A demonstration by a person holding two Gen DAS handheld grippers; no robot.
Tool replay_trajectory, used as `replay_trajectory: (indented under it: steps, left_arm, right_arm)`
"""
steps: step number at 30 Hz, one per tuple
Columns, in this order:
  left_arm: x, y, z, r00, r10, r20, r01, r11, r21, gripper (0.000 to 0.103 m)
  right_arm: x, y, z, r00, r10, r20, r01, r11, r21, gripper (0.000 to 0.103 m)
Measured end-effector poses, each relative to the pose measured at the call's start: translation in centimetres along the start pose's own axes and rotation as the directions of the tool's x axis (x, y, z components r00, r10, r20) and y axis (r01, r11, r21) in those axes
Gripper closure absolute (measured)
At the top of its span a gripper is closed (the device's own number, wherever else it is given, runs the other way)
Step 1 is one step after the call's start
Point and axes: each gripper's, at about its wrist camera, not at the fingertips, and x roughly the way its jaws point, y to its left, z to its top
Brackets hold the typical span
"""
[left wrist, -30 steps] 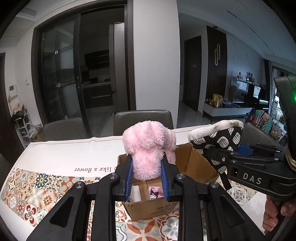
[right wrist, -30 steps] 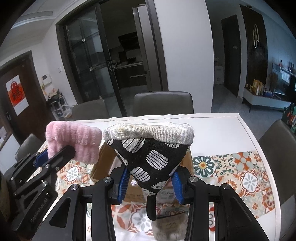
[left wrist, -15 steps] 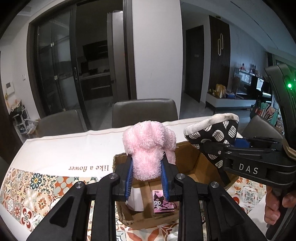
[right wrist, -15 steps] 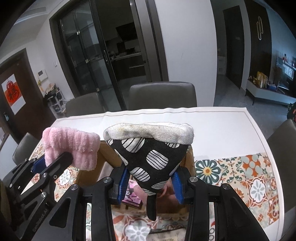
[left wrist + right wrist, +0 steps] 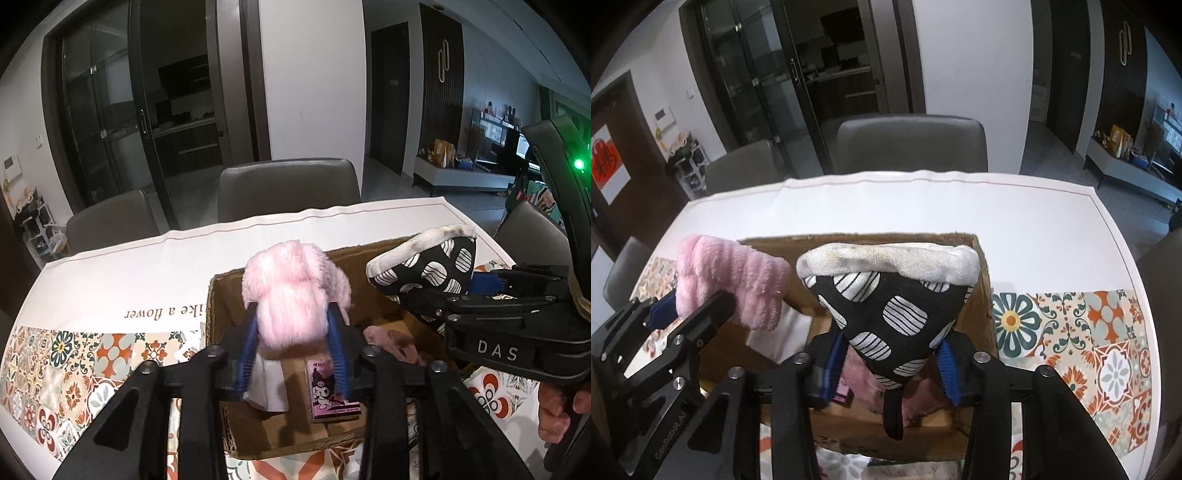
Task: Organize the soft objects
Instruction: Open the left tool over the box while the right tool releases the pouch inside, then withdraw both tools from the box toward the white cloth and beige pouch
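Your landmark is the open cardboard box, which sits on a table under a white cloth with patterned tile print along its near edge. Above the box's right half hangs the largest soft piece, a black oven mitt with white striped ovals and a grubby cream cuff, its cuff end up and its black loop dangling toward the box's near wall. Your right gripper has the mitt's narrow end between its blue pads, and its jaws are opening; the pads look to be still against the fabric. Above the box's left half you carry a fluffy pink plush cloth, ribbed on its side and bunched into a soft lump. Your left gripper has its lower part between the blue pads, and these jaws are opening too, with the plush blurred and the pads seemingly still touching it. Inside the box lie a white folded piece, a small pink card with a cartoon figure and a pink-brown furry item toward its right side. Compared with a second ago, both grippers sit lower and closer over the box, its interior fills more of each view, and both sets of jaws stand wider.
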Motion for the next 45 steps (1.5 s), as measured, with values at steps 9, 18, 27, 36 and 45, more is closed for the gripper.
replay_trajectory:
  steps: [9, 18, 27, 36, 45]
  left_arm:
    - [-0.3, 0.3, -0.6, 1.000, 0.006, -0.009, -0.006, 1.000, -0.007, 0.053]
    - [-2.6, 0.7, -1.3, 1.000, 0.007, 0.006, -0.007, 1.000, -0.023, 0.052]
    - [-6.0, 0.6, -2.0, 0.999, 0.011, 0.032, -0.010, 0.999, -0.036, 0.052]
    - [-9.1, 0.6, -3.7, 0.999, -0.001, 0.040, 0.002, 0.999, -0.032, 0.052]
    - [-11.3, 0.4, -5.6, 0.999, -0.031, 0.043, 0.031, 1.000, 0.001, 0.050]
  right_arm:
    - [0.2, -0.1, -0.2, 1.000, -0.011, -0.019, 0.011, 1.000, -0.003, 0.045]
    - [-1.6, 0.2, -1.3, 1.000, -0.025, 0.002, 0.025, 1.000, -0.007, 0.045]
    - [-5.5, 1.0, -3.0, 0.998, -0.023, 0.057, 0.023, 1.000, 0.003, 0.045]
    - [-9.1, 2.0, -5.5, 0.994, -0.045, 0.103, 0.044, 0.999, 0.017, 0.045]
    - [-11.3, 2.6, -8.1, 0.989, -0.084, 0.122, 0.078, 0.996, 0.049, 0.045]
